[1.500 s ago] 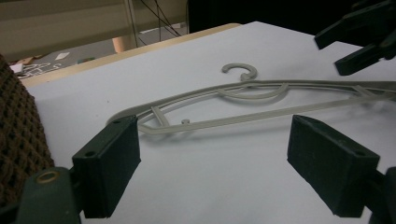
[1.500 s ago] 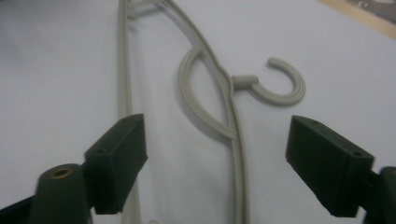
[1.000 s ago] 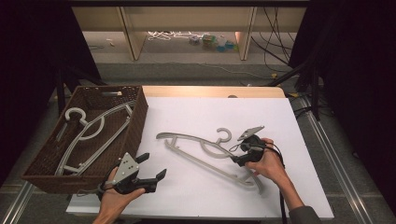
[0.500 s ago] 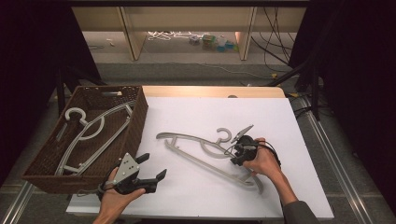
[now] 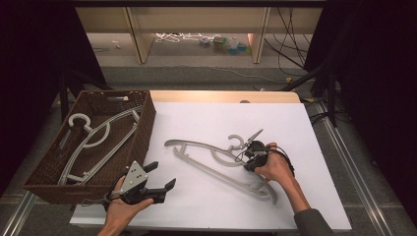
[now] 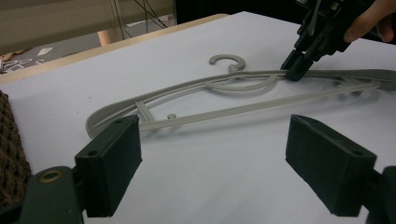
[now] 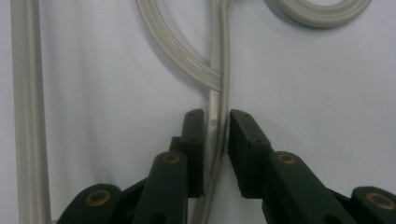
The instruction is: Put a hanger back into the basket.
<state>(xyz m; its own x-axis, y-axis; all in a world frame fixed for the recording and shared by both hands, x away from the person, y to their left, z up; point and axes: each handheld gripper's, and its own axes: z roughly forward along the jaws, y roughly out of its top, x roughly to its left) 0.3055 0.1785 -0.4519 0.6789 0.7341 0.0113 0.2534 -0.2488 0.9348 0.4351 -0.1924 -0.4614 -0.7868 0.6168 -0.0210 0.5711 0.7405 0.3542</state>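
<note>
A grey plastic hanger point(image 5: 206, 164) lies flat on the white table top, its hook pointing away from me. My right gripper point(image 5: 251, 160) points down onto its upper arm near the hook. Its jaws have just been closing, and in the right gripper view the pads point(image 7: 194, 140) press on the hanger's bar point(image 7: 217, 70) from both sides. My left gripper point(image 5: 161, 175) hovers near the front left of the table, open and empty. In the left gripper view the hanger point(image 6: 243, 108) lies beyond its wide-apart jaws point(image 6: 219, 163), and the right gripper point(image 6: 296, 70) grips it farther off.
A brown wicker basket point(image 5: 143, 130) stands at the table's left and holds grey hangers point(image 5: 98, 137). Its weave shows at the left edge of the left gripper view point(image 6: 9, 154). Shelves and cables lie behind the table on the floor.
The right gripper has shifted slightly left onto the hanger's upper arm, and its jaws have closed on the bar. The left gripper has stayed still.
</note>
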